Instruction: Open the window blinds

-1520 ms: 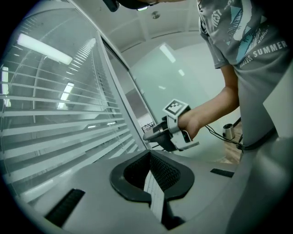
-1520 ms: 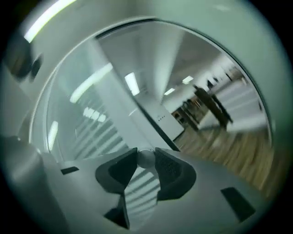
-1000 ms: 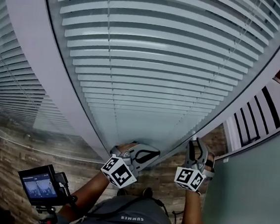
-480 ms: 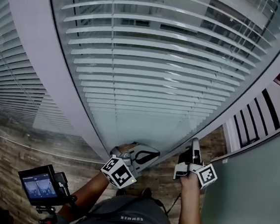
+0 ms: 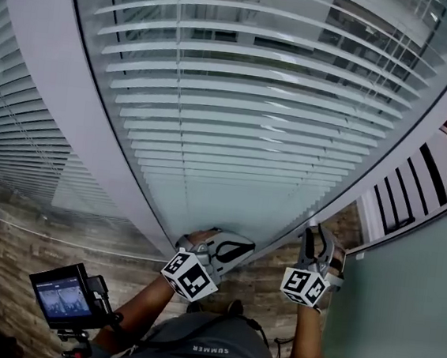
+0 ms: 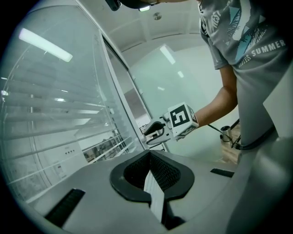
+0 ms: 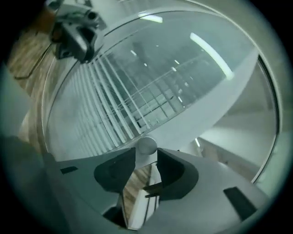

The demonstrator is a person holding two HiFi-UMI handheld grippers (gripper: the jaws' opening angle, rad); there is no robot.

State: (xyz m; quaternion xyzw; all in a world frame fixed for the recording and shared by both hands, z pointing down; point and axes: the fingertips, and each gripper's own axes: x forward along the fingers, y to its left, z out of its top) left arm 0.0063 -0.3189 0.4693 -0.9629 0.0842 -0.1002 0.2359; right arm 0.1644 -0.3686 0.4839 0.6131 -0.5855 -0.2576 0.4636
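The white slatted blinds (image 5: 245, 121) sit behind the glass, their slats tilted so the building outside shows between them. A round white knob (image 7: 146, 147) on the window frame stands between the jaws of my right gripper (image 7: 146, 154). Those jaws have just been opening and stand a little off the knob. In the head view my right gripper (image 5: 318, 238) points at the frame's lower right edge. My left gripper (image 5: 228, 250) rests against the frame's bottom, its jaws (image 6: 149, 154) shut with nothing between them.
A wide grey window post (image 5: 63, 118) separates this pane from a second blind (image 5: 6, 135) on the left. A frosted glass panel (image 5: 400, 312) stands on the right. A small camera with a lit screen (image 5: 64, 296) hangs low on the left, over the wooden floor (image 5: 9, 255).
The slats have tilted further open and more of the outside shows through. My right gripper rolled to the right on the knob, then rolled back. The left gripper has kept still.
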